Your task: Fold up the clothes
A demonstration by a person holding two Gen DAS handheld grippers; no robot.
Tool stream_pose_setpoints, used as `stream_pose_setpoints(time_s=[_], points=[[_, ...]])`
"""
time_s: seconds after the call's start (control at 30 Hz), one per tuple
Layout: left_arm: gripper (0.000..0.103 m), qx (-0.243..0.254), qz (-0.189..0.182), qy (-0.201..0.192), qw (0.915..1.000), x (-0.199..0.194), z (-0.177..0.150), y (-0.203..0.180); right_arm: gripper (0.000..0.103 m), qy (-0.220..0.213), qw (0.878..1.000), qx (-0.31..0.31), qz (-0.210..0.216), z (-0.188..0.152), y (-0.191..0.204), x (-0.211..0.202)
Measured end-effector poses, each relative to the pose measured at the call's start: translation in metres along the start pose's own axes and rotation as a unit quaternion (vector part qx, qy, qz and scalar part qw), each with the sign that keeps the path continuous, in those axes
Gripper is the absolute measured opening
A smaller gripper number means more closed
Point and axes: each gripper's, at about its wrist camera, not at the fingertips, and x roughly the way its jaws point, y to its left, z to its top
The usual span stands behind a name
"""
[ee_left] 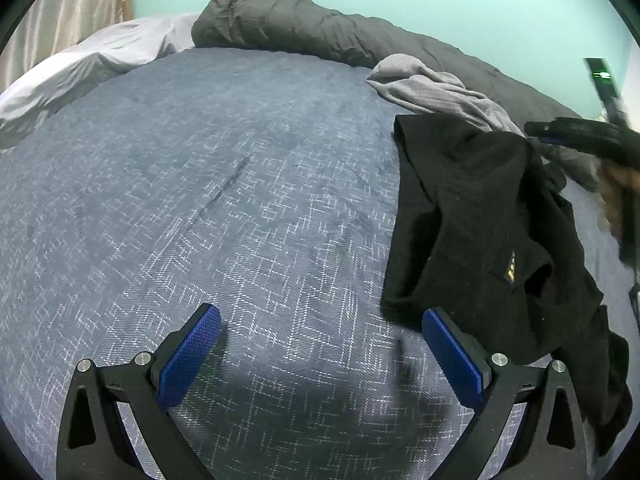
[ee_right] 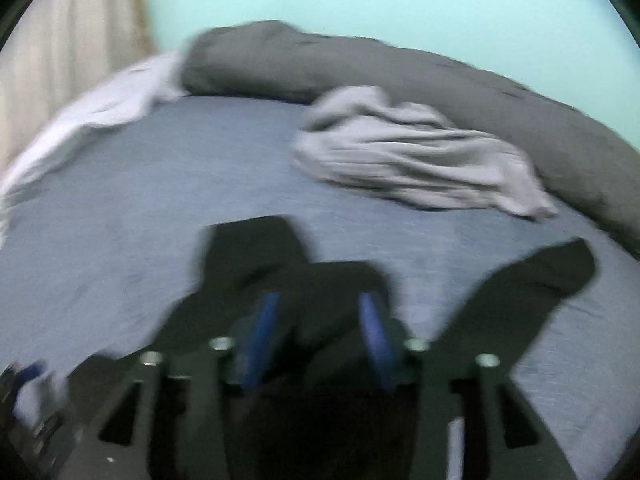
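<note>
Hovering low over the blue woven bedspread (ee_left: 200, 200), the left gripper (ee_left: 320, 344) has jaws spread wide, nothing between them. Crumpled black cotton T-shirt (ee_left: 480, 216) lies just off its right-hand blue pad (ee_left: 452, 360). Right gripper (ee_right: 320, 332), blurred, holds a bunch of that shirt between its pads. Rumpled grey garment (ee_right: 408, 152) lies beyond.

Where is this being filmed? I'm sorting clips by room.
Most likely a bedroom: a bed with a blue patterned sheet, a rolled dark grey duvet along the far edge, and a pale pillow by the curtain.
</note>
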Motion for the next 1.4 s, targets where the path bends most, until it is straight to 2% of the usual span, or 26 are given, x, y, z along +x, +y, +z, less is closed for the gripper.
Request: stream_pose_setpoints(time_s=[0.13,0.23,0.3,0.4,0.43,0.47,0.5,0.57,0.63,0.73,0.87,1.07,1.13,1.23,1.33,1.4], points=[[0.103,-0.001,0.0,-0.001,1.0,-0.001,0.0,0.0,0.049,0.058,0.993,-0.045,0.098,-0.03,0.042,0.005],[0.103,-0.001,0.0,-0.001,1.0,-0.001,0.0,0.001,0.051,0.1,0.983,-0.072,0.134,-0.054,0.07,0.016],[0.103,-0.002,0.0,-0.001,1.0,-0.002,0.0,0.001,0.051,0.12,0.977,-0.1,0.143,-0.07,0.087,0.022],[0.103,-0.004,0.0,-0.001,1.0,-0.002,0.0,0.003,0.051,0.13,0.975,-0.124,0.129,-0.083,0.098,0.029],[0.103,-0.005,0.0,-0.001,1.0,-0.001,0.001,0.003,0.047,0.132,0.975,-0.127,0.126,-0.084,0.099,0.032],[0.103,-0.006,-0.001,0.0,1.0,-0.001,0.001,0.003,0.033,0.134,0.975,-0.129,0.125,-0.085,0.1,0.034],[0.103,-0.006,-0.001,0.0,1.0,-0.001,0.001,0.003,0.029,0.136,0.974,-0.133,0.122,-0.086,0.101,0.036],[0.103,-0.005,-0.001,0.0,1.0,-0.001,0.001,0.003,0.014,0.14,0.973,-0.136,0.121,-0.087,0.101,0.04],[0.103,-0.006,-0.001,0.0,1.0,-0.001,0.001,0.004,0.01,0.135,0.975,-0.135,0.113,-0.086,0.1,0.041],[0.103,-0.008,-0.001,0.0,1.0,-0.001,0.0,0.005,0.009,0.098,0.982,-0.115,0.11,-0.071,0.09,0.03],[0.103,-0.008,-0.002,0.001,1.0,0.0,0.0,0.004,0.009,0.04,0.991,-0.084,0.094,-0.033,0.071,0.01],[0.103,-0.005,-0.003,0.003,1.0,0.001,-0.001,0.002,0.009,-0.016,0.999,-0.035,0.034,0.035,0.038,0.001],[0.103,-0.006,-0.003,0.002,1.0,0.001,-0.001,0.003,0.009,-0.005,0.999,-0.03,-0.016,0.049,0.025,0.011],[0.103,-0.006,-0.004,0.003,1.0,0.002,-0.001,0.004,0.009,0.05,0.997,-0.018,-0.061,0.047,0.01,0.04],[0.103,-0.006,-0.005,0.004,1.0,0.002,-0.001,0.003,0.012,0.09,0.994,0.006,-0.069,0.031,0.001,0.062],[0.103,-0.005,-0.008,0.005,0.9999,0.002,-0.001,0.003,0.013,0.07,0.996,0.028,-0.053,0.023,-0.002,0.057]])
